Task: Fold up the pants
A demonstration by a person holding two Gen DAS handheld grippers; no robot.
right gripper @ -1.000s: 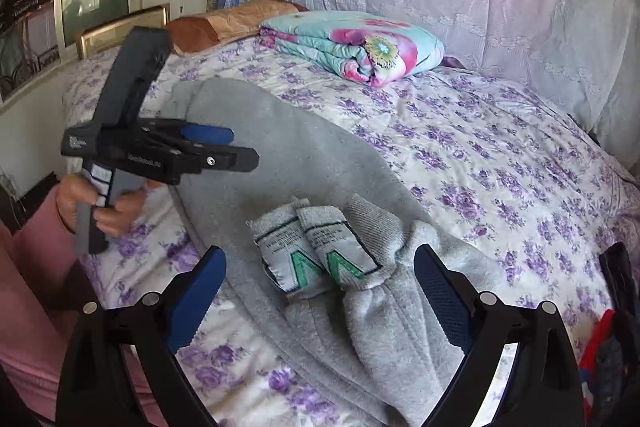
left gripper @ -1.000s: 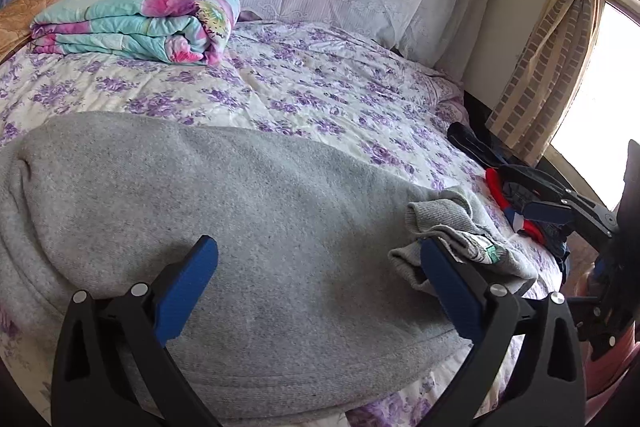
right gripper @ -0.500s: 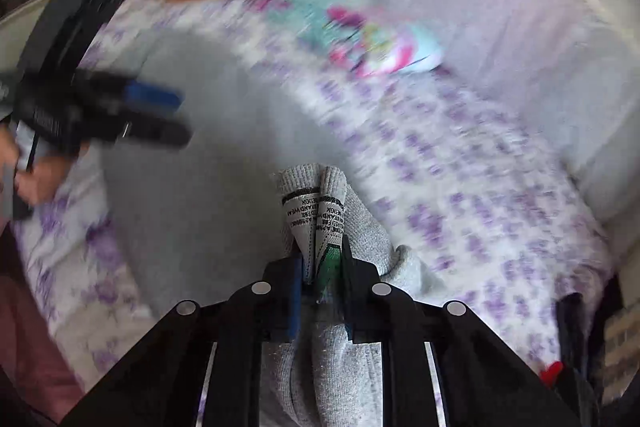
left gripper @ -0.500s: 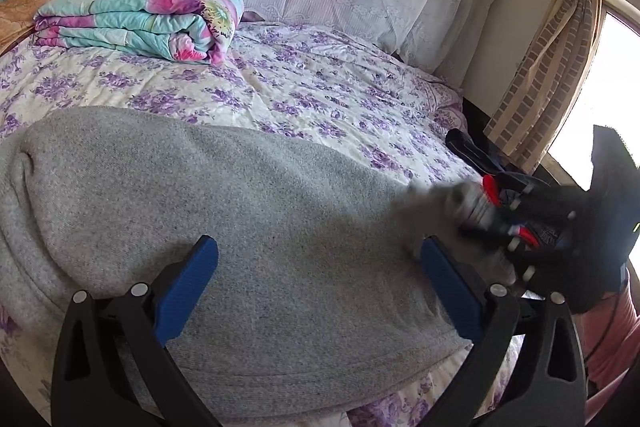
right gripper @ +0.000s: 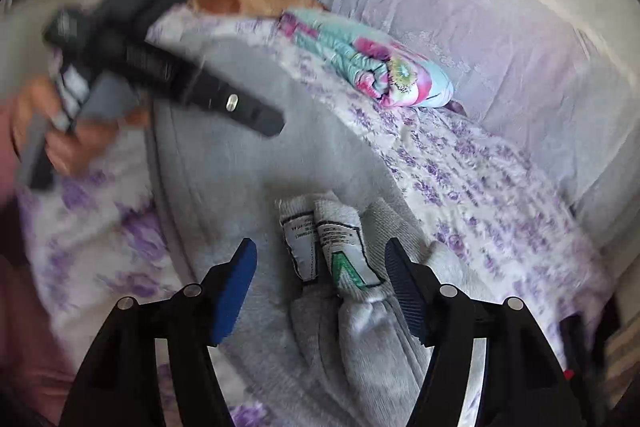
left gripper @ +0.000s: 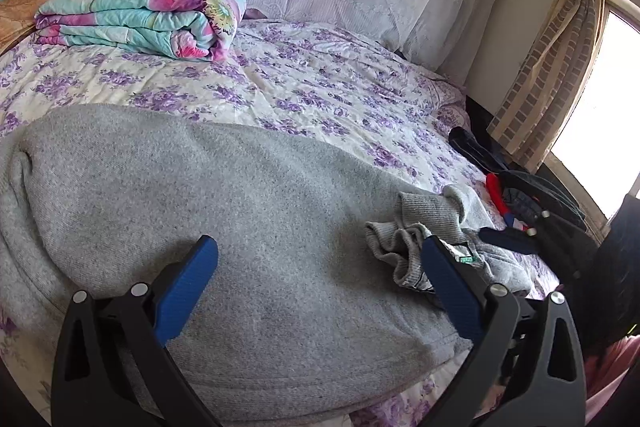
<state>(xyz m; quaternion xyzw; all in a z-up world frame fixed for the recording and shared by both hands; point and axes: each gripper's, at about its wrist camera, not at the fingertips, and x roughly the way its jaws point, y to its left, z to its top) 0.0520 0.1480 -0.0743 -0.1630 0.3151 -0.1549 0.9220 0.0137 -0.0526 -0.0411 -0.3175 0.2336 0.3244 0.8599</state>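
Observation:
Grey sweatpants (left gripper: 192, 195) lie spread on the bed, with the bunched cuffs (left gripper: 416, 235) at the right end. In the right wrist view the two ribbed cuffs (right gripper: 320, 227), with white labels showing, lie between the open jaws of my right gripper (right gripper: 322, 267). My left gripper (left gripper: 320, 267) is open and empty, hovering over the middle of the pants. The right gripper's blue finger (left gripper: 508, 239) shows beside the cuffs in the left wrist view. The left gripper's body (right gripper: 160, 67) is blurred at upper left in the right wrist view.
A folded floral quilt (left gripper: 152, 19) lies at the head of the purple-flowered bedsheet (left gripper: 320, 87). An orange pillow (left gripper: 24, 3) sits beside it. Dark and red clothes (left gripper: 520, 187) are piled at the bed's right edge. A curtain (left gripper: 560, 47) hangs by the window.
My right gripper was shut on the cuffs half a second ago; it has opened and released them onto the pants. The left gripper has barely moved.

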